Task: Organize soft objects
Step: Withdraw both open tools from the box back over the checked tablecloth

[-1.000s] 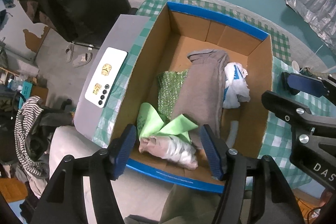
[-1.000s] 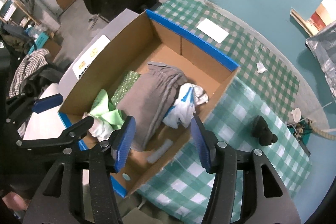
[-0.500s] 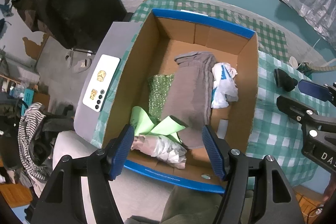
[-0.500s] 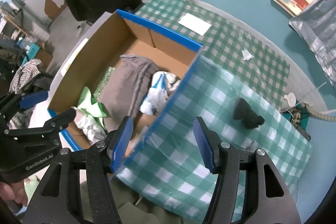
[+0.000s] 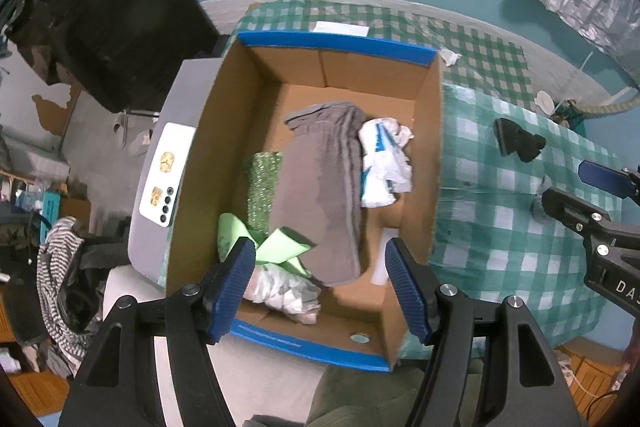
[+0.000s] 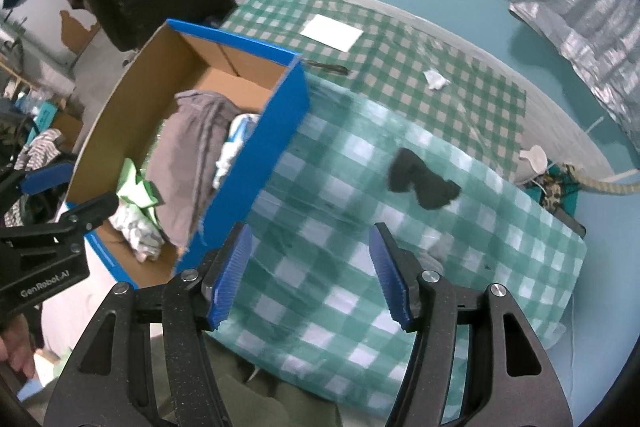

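Note:
A cardboard box (image 5: 428, 163) with blue edges holds a grey folded cloth (image 5: 320, 195), a white and blue bag (image 5: 384, 163), a green glittery piece (image 5: 262, 187), a light green cloth (image 5: 276, 247) and a crumpled pale bundle (image 5: 284, 291). My left gripper (image 5: 320, 283) hangs open above the box's near end, nothing between its fingers. My right gripper (image 6: 310, 275) is open and empty over the green checked cloth (image 6: 360, 227), right of the box (image 6: 256, 163). A black soft object (image 6: 420, 183) lies on that cloth beyond it, also in the left view as a black soft object (image 5: 518, 143).
A white paper (image 6: 332, 33) and a small crumpled white scrap (image 6: 436, 79) lie on the far checked cloth. A grey device (image 5: 168, 171) with a white label sits left of the box. Striped clothing (image 5: 56, 267) hangs at far left. A rope (image 6: 608, 187) lies at the right.
My right gripper has swung right, from above the box to above the checked cloth, its jaws a little wider. My left gripper has drifted back and up slightly, so more of the box shows.

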